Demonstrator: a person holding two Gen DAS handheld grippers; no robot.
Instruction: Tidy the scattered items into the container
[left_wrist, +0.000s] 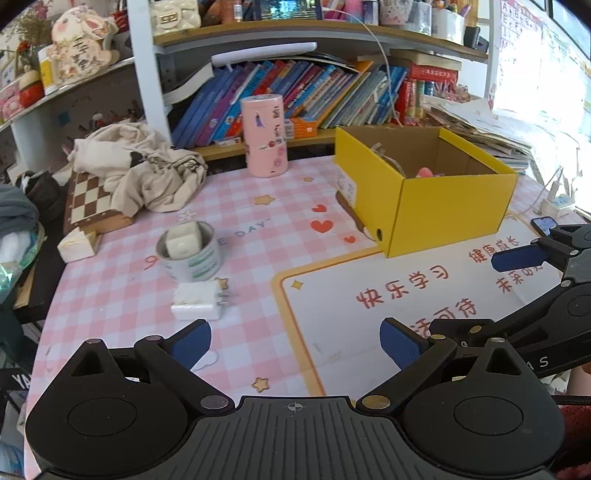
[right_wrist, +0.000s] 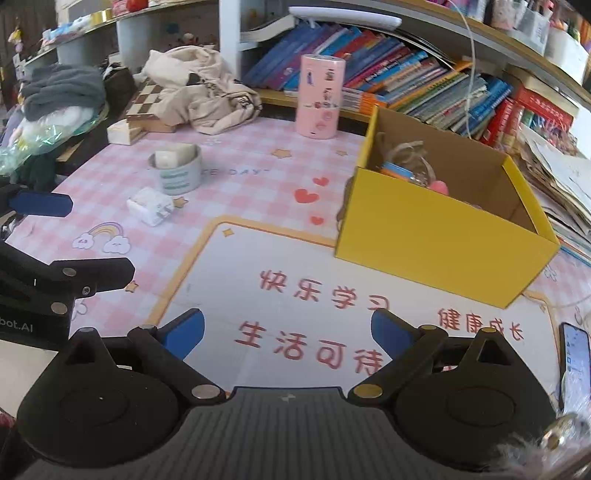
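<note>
Both grippers wide open, empty, above the pink checked desk mat (left_wrist: 122, 295).
Left gripper (left_wrist: 295, 341) and right gripper (right_wrist: 288, 330) hold nothing; white plug-in charger (left_wrist: 197, 301) lies just beside the round tin (left_wrist: 192, 254) holding a white block, well apart from the open yellow cardboard box (left_wrist: 450, 214).

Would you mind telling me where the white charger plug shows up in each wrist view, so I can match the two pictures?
Left wrist view: the charger lies left of centre on the pink mat, just ahead of the left finger, below the tape roll.
Right wrist view: the charger is at upper left, again just below the tape roll.
Shared landmark: the yellow box, to the charger's right in both.
</note>
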